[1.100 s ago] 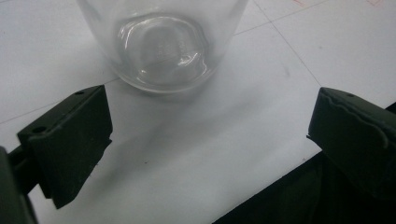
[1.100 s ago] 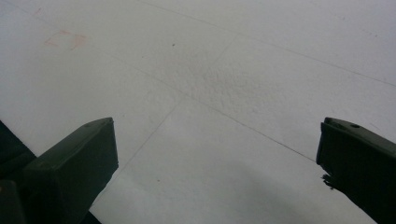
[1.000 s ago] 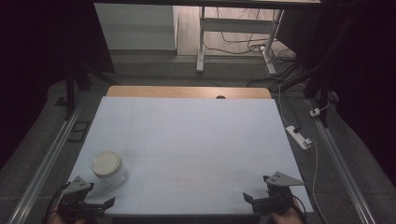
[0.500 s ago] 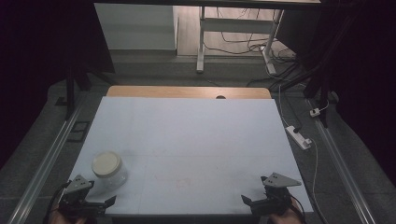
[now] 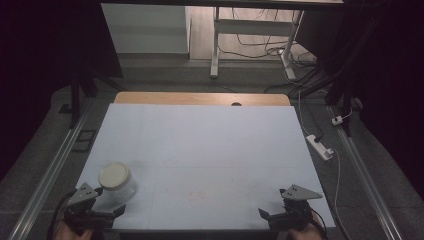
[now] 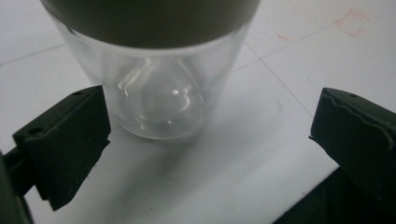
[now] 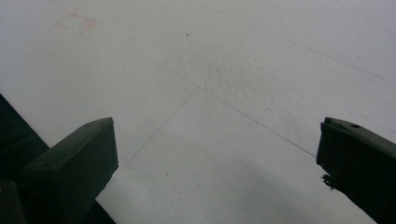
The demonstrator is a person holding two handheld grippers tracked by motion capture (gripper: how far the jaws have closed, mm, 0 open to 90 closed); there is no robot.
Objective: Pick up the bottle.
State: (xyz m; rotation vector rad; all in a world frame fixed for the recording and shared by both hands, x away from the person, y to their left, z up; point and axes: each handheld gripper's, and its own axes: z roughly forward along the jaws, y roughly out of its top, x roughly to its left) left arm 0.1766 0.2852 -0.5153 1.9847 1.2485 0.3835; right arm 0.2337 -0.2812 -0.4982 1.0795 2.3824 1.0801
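Both hands sit low at the near edge. The left hand-held gripper [image 5: 102, 210] points forward and a little inward, jaws spread wide with nothing between them. On the other side, the right hand-held gripper [image 5: 280, 216] angles inward toward the left, jaws equally wide apart, grey plate on top, the hand [image 5: 300, 231] gripping from behind.

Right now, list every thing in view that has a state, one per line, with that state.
jar: upright on the white board, lid on, looks empty, ungripped.
lid: seated on the jar.
left gripper: open, jaws wide, just short of the jar.
right gripper: open, nothing between the jaws, over bare board.
white board: flat on the table.
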